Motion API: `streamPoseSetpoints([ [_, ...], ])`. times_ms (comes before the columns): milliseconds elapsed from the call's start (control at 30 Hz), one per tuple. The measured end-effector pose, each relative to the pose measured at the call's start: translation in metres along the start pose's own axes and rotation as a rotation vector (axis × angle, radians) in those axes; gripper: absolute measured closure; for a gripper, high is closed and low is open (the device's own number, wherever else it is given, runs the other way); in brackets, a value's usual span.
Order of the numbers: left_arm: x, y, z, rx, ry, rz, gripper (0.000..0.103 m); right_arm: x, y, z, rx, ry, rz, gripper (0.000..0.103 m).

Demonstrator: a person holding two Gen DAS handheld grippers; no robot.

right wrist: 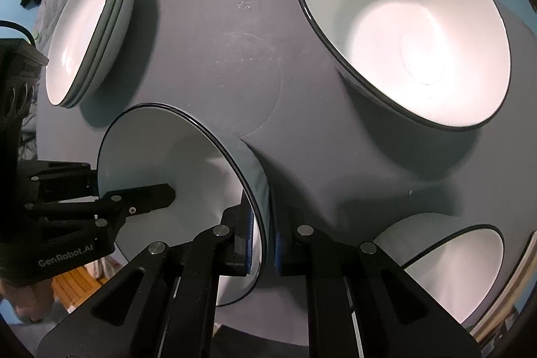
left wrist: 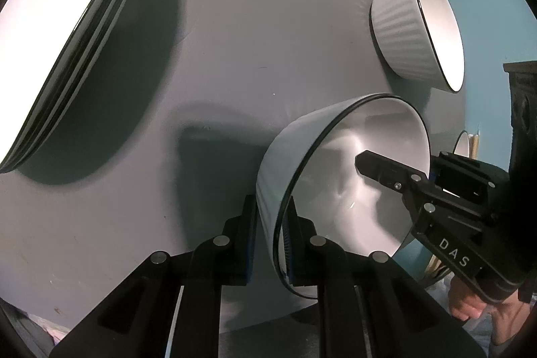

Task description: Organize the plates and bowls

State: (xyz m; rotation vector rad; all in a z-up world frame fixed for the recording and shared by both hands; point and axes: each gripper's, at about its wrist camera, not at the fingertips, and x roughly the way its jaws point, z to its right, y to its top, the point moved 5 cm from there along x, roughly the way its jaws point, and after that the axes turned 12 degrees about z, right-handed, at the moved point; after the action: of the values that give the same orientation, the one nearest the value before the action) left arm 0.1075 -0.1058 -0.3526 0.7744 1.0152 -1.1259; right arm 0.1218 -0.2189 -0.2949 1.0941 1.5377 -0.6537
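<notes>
A white bowl (left wrist: 335, 190) with a dark rim sits near the grey table's (left wrist: 251, 22) edge. My left gripper (left wrist: 271, 217) is shut on its near rim, one blue pad inside and one outside. The right gripper (left wrist: 423, 170) clamps the opposite rim, with one black finger inside the bowl. In the right wrist view the same bowl (right wrist: 161, 150) has my right gripper (right wrist: 265, 227) shut on its rim, and the left gripper (right wrist: 97, 180) holds the far side.
A stack of dark-rimmed plates (left wrist: 67, 39) (right wrist: 87, 32) lies further along the table (right wrist: 218, 56). A ribbed white bowl (left wrist: 402, 29) stands near the far edge. A large bowl (right wrist: 402, 32) and another bowl (right wrist: 453, 264) sit to the right. A person's hand (left wrist: 466, 304) holds the right gripper.
</notes>
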Motion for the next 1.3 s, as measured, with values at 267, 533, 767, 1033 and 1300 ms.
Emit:
streamPoseSetpoints([
  [267, -0.017, -0.014, 0.008, 0.055, 0.056, 0.015, 0.090, -0.007, -0.005, 0.003, 0.043, -0.007, -0.008, 0.095],
  [533, -0.031, -0.013, 0.024, 0.049, 0.039, 0.045, 0.090, -0.035, 0.008, 0.028, 0.060, -0.010, 0.014, 0.095],
  [767, -0.058, -0.006, 0.036, 0.069, 0.026, 0.076, 0.090, -0.075, 0.015, 0.044, 0.079, -0.017, 0.045, 0.095],
  [1033, -0.082, 0.022, 0.065, 0.135, 0.020, 0.121, 0.090, -0.113, 0.034, 0.053, 0.090, -0.048, 0.089, 0.095],
  [1300, -0.092, 0.060, 0.094, 0.205, 0.035, 0.162, 0.090, -0.114, 0.063, 0.066, 0.123, -0.057, 0.129, 0.095],
])
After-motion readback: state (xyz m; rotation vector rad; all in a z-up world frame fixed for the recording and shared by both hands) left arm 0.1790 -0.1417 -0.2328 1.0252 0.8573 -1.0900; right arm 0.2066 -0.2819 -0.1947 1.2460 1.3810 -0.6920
